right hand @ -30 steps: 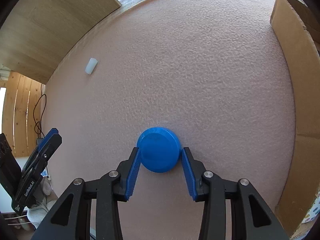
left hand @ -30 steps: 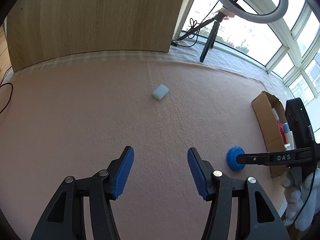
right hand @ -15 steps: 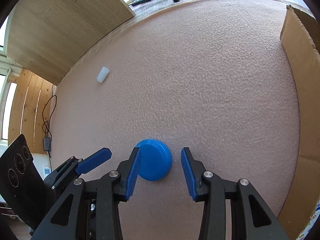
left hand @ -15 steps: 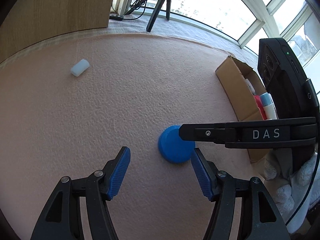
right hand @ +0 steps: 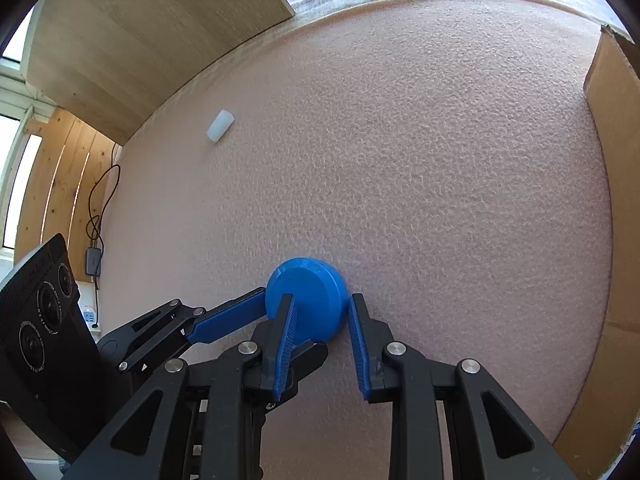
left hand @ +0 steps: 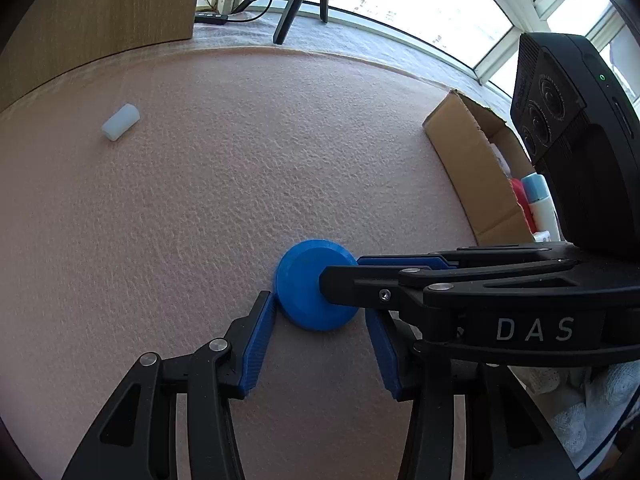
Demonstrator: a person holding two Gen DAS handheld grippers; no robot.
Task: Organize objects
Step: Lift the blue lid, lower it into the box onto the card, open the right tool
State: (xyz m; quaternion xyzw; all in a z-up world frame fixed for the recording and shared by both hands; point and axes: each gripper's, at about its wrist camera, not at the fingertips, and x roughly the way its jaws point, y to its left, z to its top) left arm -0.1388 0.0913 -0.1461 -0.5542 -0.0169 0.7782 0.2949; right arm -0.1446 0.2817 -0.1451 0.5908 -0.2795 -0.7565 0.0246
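Note:
A round blue disc [left hand: 312, 284] [right hand: 308, 300] lies on the pink carpet. My left gripper [left hand: 320, 312] is open and straddles the disc, its left pad touching the disc's rim. My right gripper [right hand: 320, 304] reaches in from the right, also open; its jaws stand close on either side of the disc, and one finger overlaps the disc's top. In the left wrist view the right gripper's fingers [left hand: 340, 280] cover the disc's right half. A small white cylinder [left hand: 120, 122] [right hand: 220, 126] lies on its side far off to the upper left.
An open cardboard box [left hand: 460, 148] [right hand: 612, 160] stands at the right with bottles [left hand: 536, 200] inside. A wooden panel [left hand: 100, 8] and tripod legs [left hand: 296, 0] stand beyond the carpet. A cable and adaptor [right hand: 94, 258] lie off the carpet's left edge. A gloved hand [left hand: 580, 400] holds the right gripper.
My left gripper has swung right and come down onto the blue disc. Both grippers' jaws have narrowed around it. The disc stays in place on the carpet.

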